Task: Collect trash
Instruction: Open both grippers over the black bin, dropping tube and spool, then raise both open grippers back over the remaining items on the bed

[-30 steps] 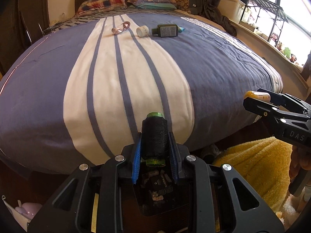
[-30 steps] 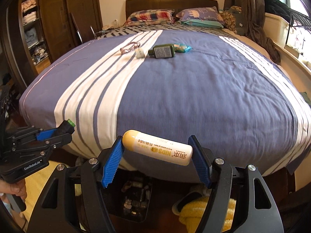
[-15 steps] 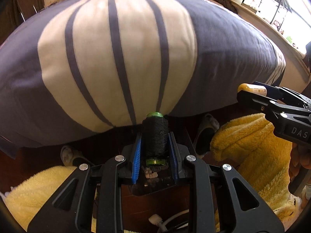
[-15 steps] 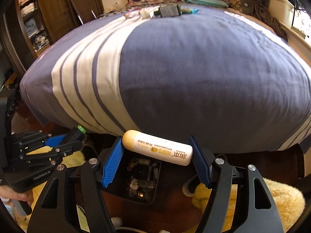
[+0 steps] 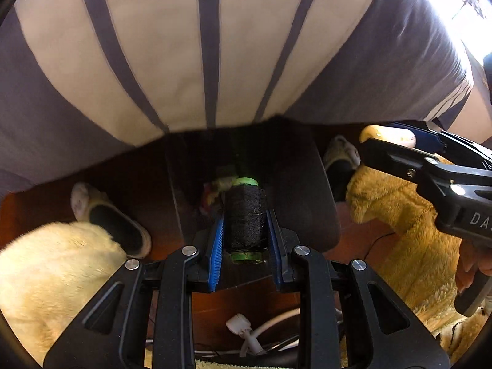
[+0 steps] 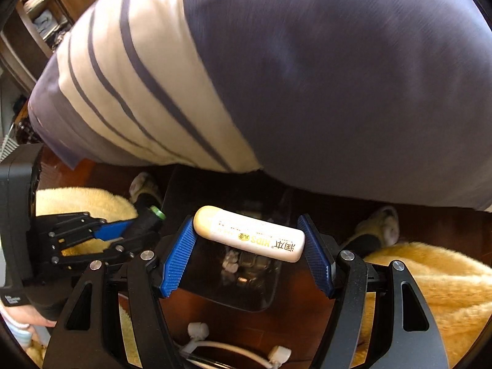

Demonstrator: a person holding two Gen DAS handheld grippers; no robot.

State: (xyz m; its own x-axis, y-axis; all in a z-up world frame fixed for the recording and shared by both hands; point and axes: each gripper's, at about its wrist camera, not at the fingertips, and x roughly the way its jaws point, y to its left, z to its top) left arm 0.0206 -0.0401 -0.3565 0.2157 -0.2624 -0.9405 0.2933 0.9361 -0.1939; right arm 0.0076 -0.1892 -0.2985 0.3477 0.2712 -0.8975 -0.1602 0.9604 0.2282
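My left gripper (image 5: 245, 224) is shut on a spool of black thread (image 5: 245, 219) with green ends, held lengthwise between the blue pads. Below it stands a dark bin (image 5: 301, 190) on the floor at the foot of the bed, with scraps inside. My right gripper (image 6: 249, 236) is shut on a cream tube (image 6: 249, 233) printed KIDS, gripped end to end, above the same bin (image 6: 270, 289). In the left wrist view the right gripper (image 5: 396, 141) and its tube (image 5: 387, 133) show at the right. The left gripper (image 6: 144, 224) with the spool (image 6: 150, 218) shows at the left of the right wrist view.
The striped blue and white bedspread (image 5: 215, 46) overhangs just above the bin. Yellow fluffy rugs (image 5: 46, 276) (image 6: 430, 292) lie on both sides on the wood floor. Slippers (image 5: 113, 221) (image 6: 381, 224) flank the bin. White cables with plugs (image 5: 246, 329) lie in front.
Both grippers have sunk from above the bed top to the foot of the bed and tipped downward. The bed's far objects have left view; the bin now sits right under both.
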